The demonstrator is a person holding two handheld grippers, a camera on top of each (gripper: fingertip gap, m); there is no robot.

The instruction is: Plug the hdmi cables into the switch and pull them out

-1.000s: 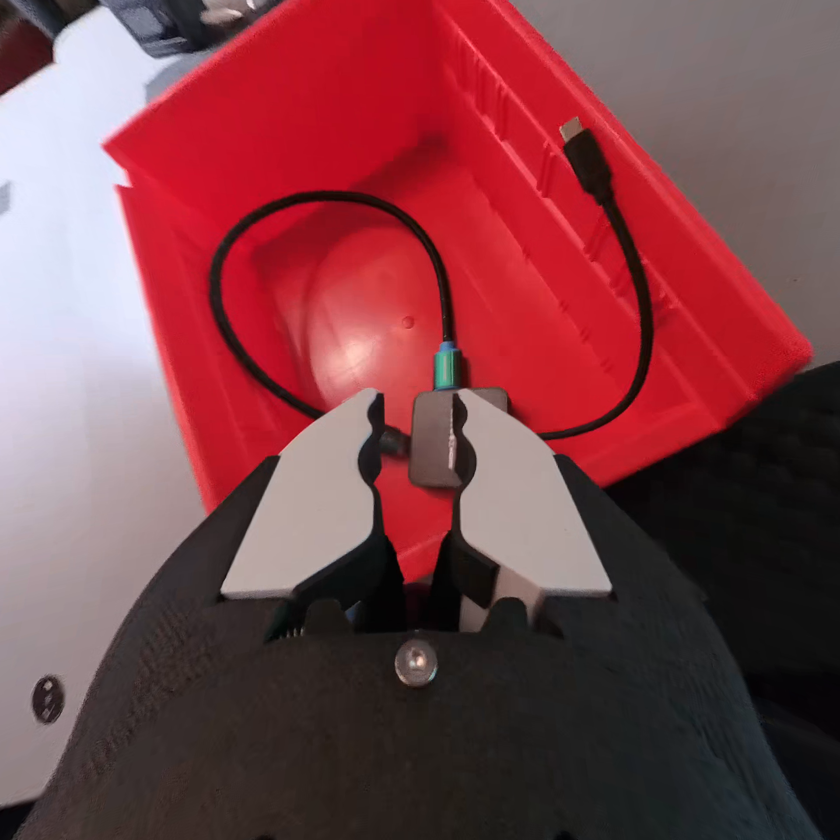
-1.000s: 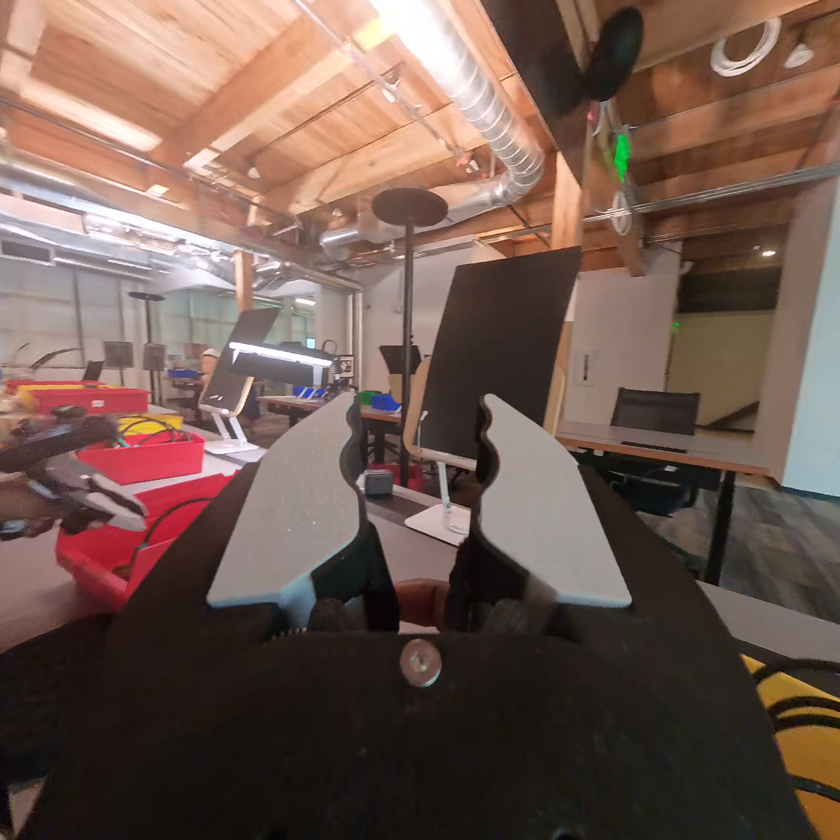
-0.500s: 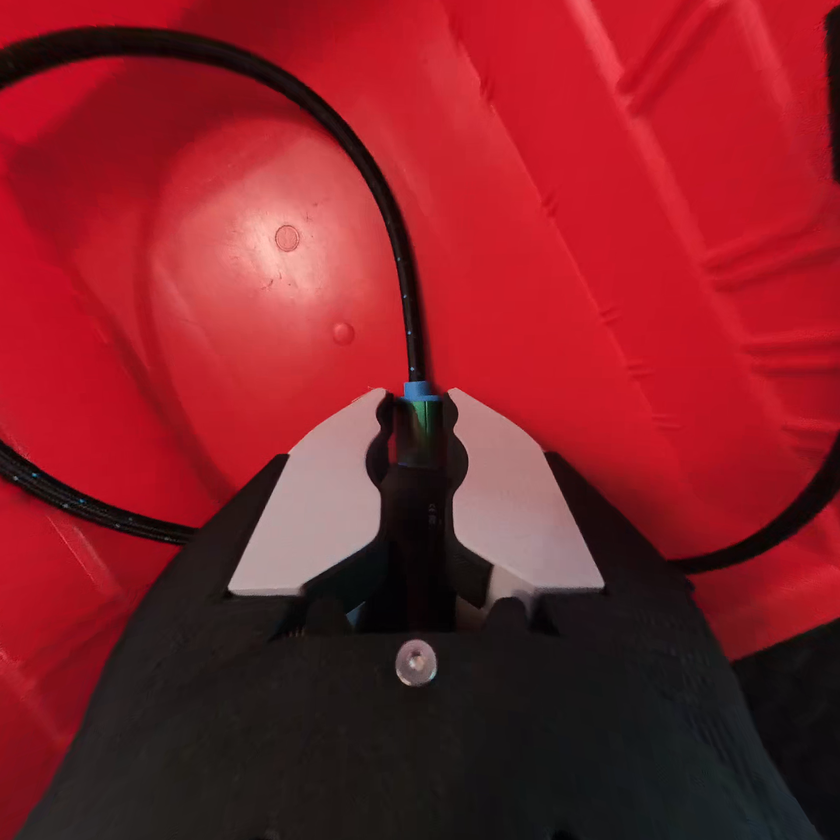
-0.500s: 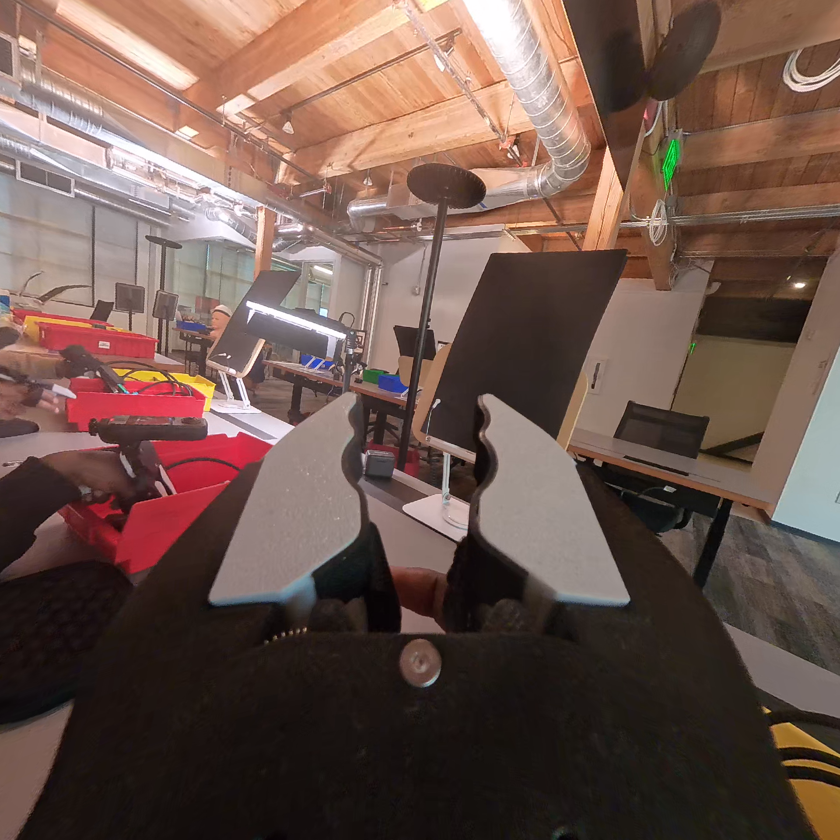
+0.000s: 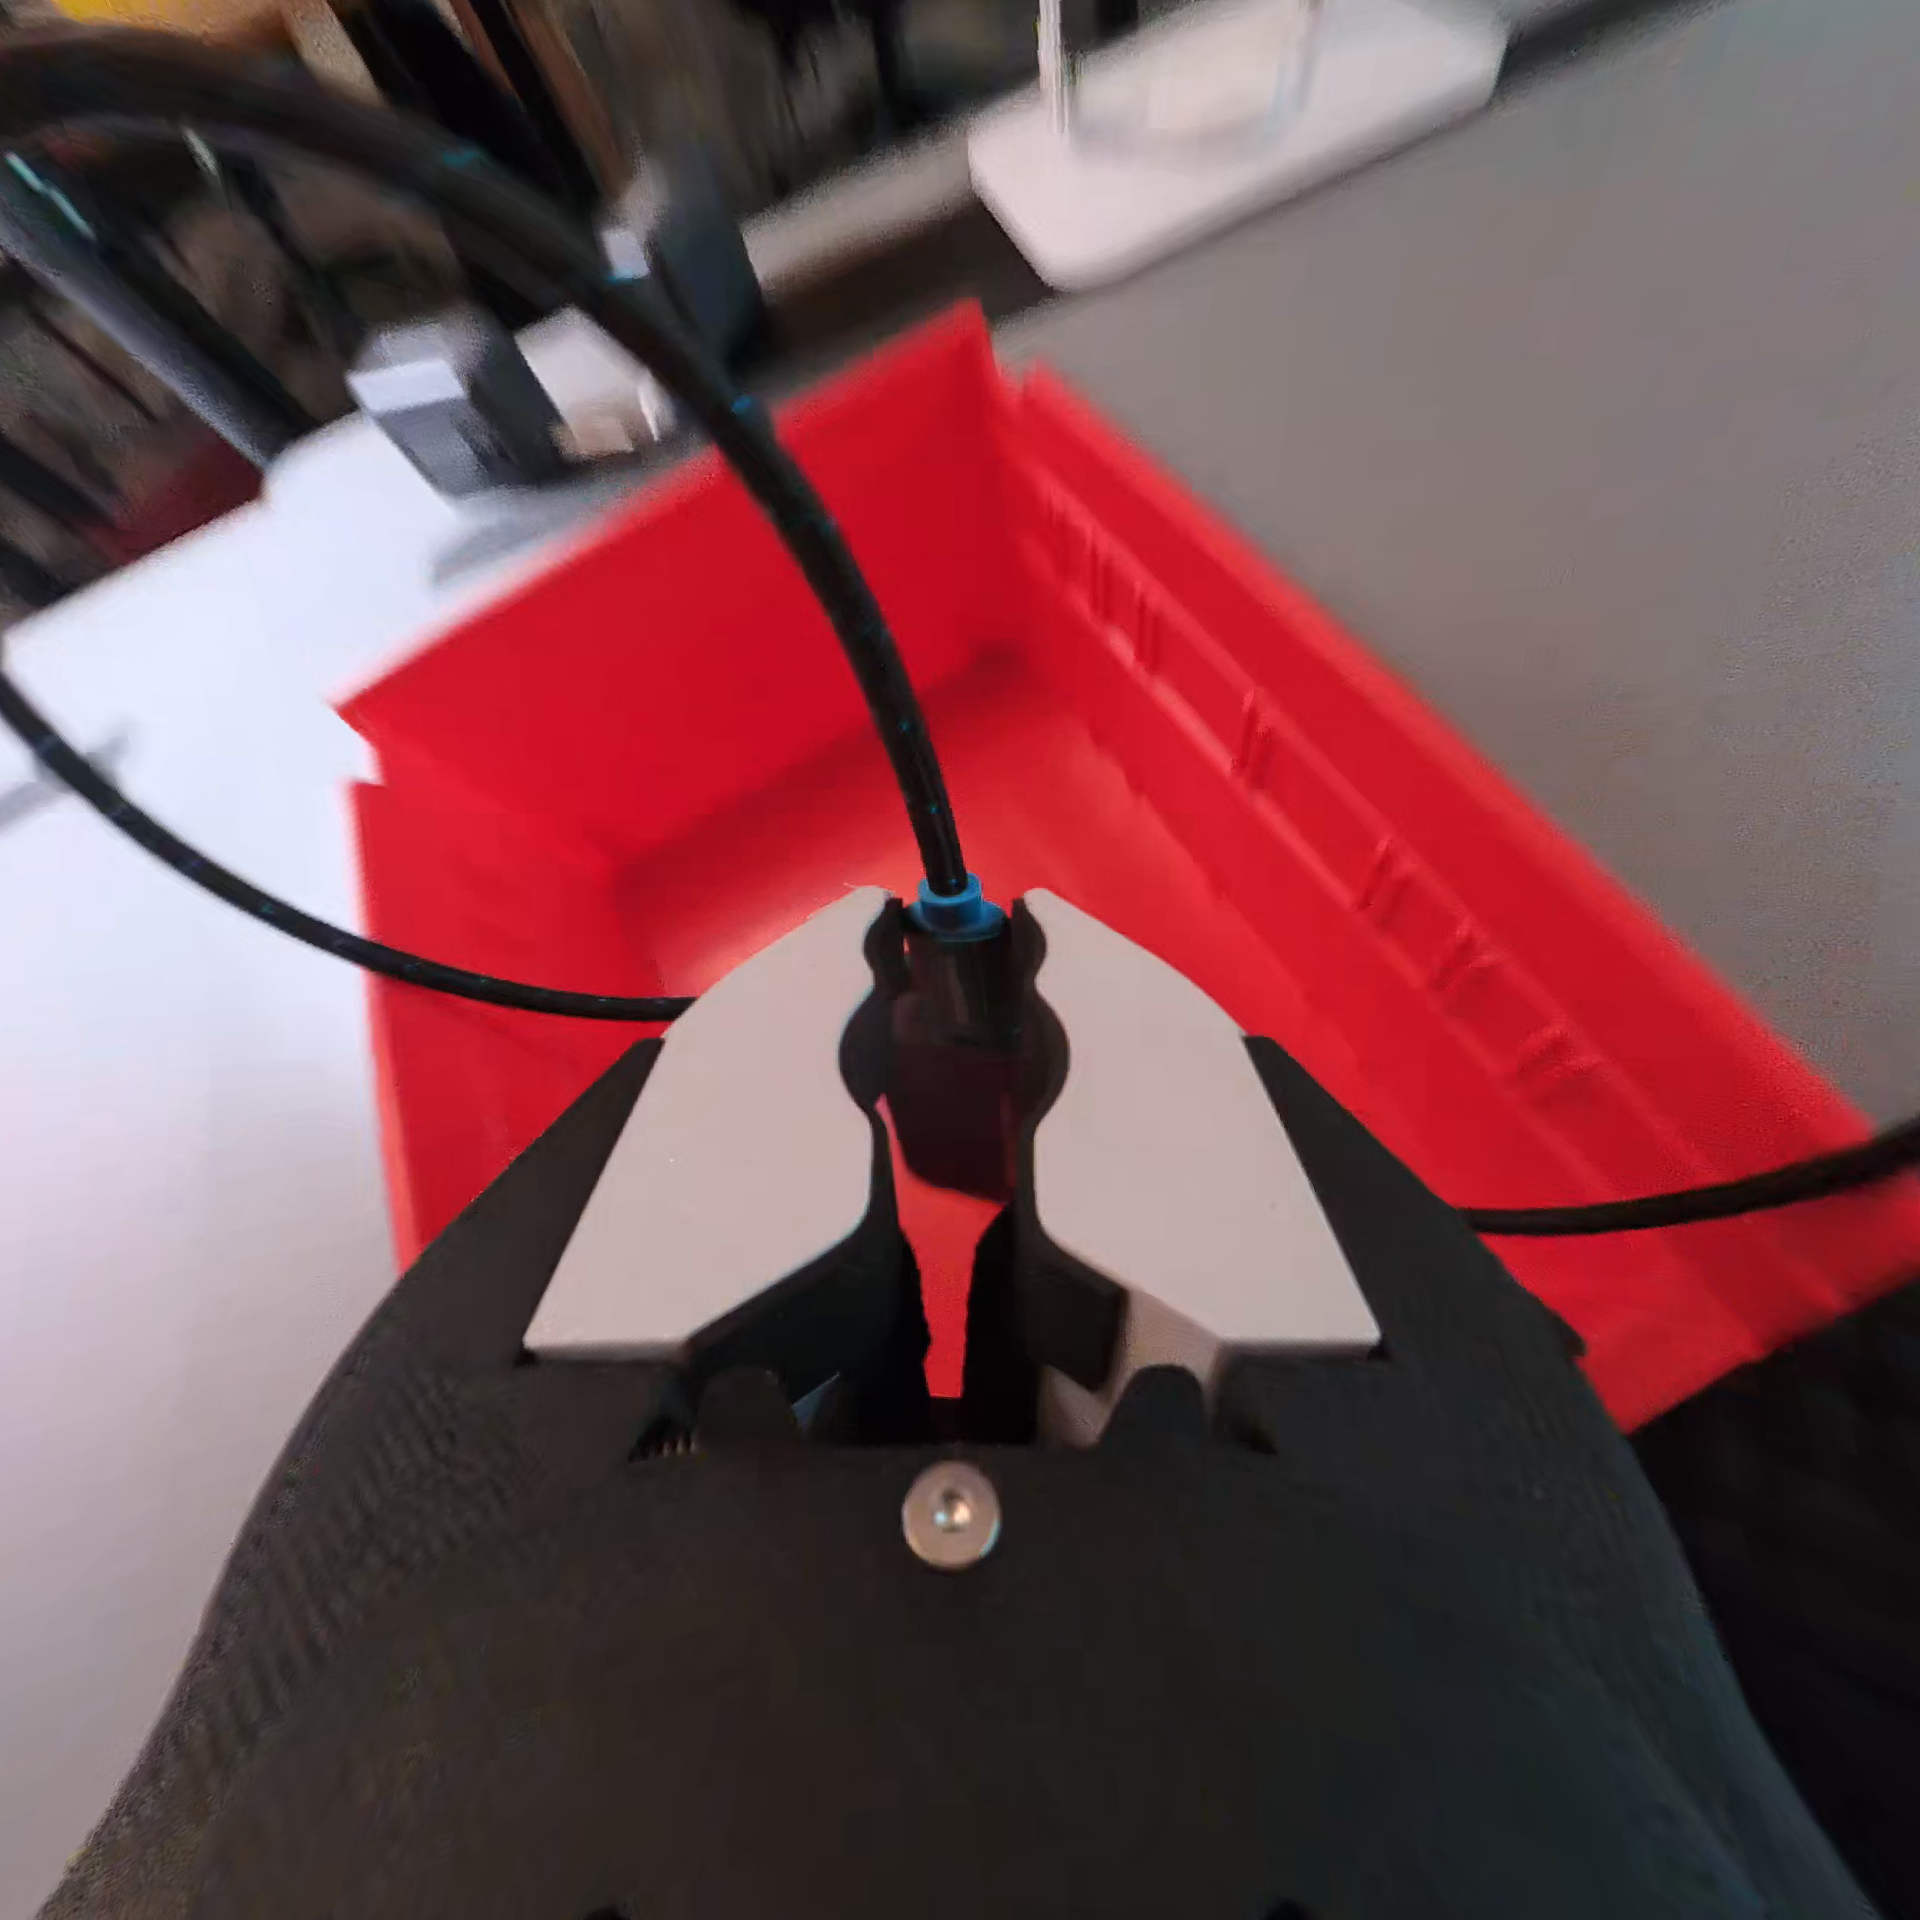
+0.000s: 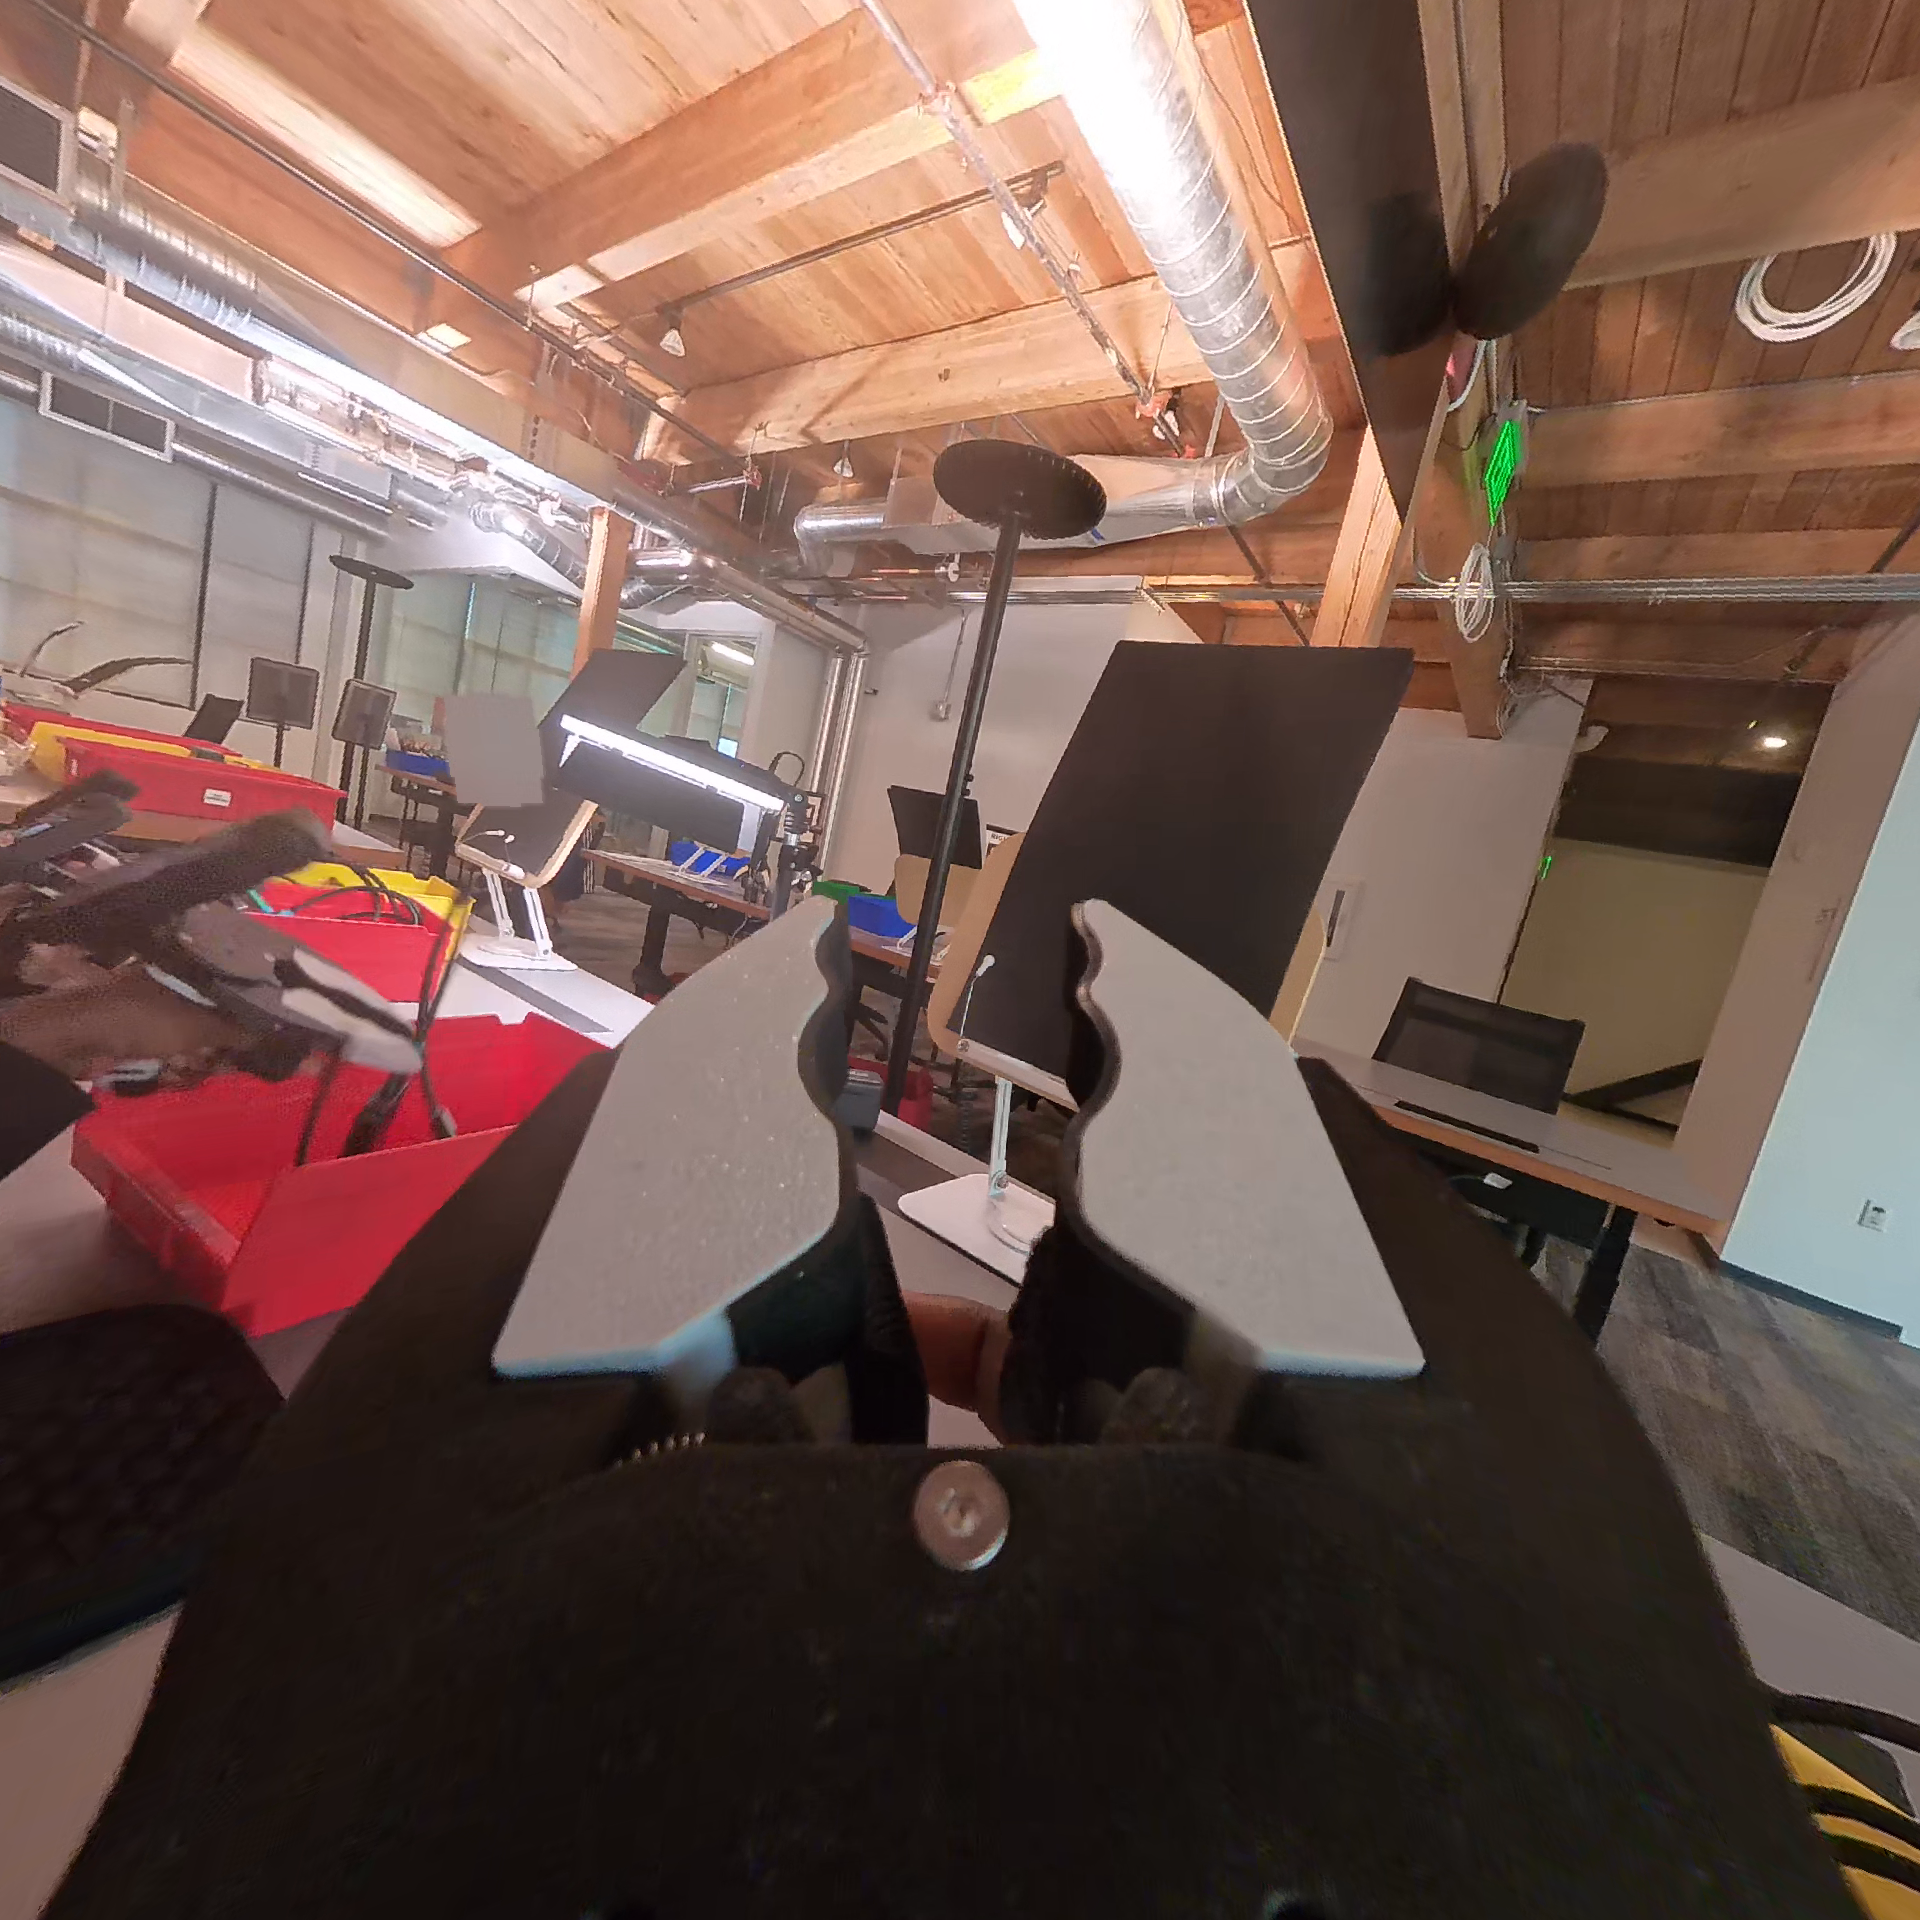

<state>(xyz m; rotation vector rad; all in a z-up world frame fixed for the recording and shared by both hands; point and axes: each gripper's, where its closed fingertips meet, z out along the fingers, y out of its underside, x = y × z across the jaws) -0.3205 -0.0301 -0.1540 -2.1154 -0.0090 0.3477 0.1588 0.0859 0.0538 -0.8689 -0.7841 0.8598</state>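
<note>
My left gripper (image 5: 954, 916) is shut on the dark plug (image 5: 951, 1049) of a black braided HDMI cable (image 5: 831, 540), just behind its blue collar. It holds the plug above the red bin (image 5: 1247, 727). The cable loops up and off both sides, and its other plug (image 5: 681, 244) hangs blurred at the top. The left gripper also shows in the right wrist view (image 6: 343, 1029), with the cable hanging from it into the red bin (image 6: 312, 1226). My right gripper (image 6: 956, 935) is open and empty, raised and pointing into the room. I cannot make out a switch.
The bin stands on a grey and white table (image 5: 1558, 416). A black mat (image 6: 104, 1455) lies near the bin. A tablet on a white stand (image 6: 1174, 831) and a black pole (image 6: 966, 748) stand ahead of the right gripper. More red and yellow bins (image 6: 208, 790) sit far left.
My left gripper went down into the bin, closed on the cable's plug and has lifted it above the bin. The right gripper stays open and has tilted slightly.
</note>
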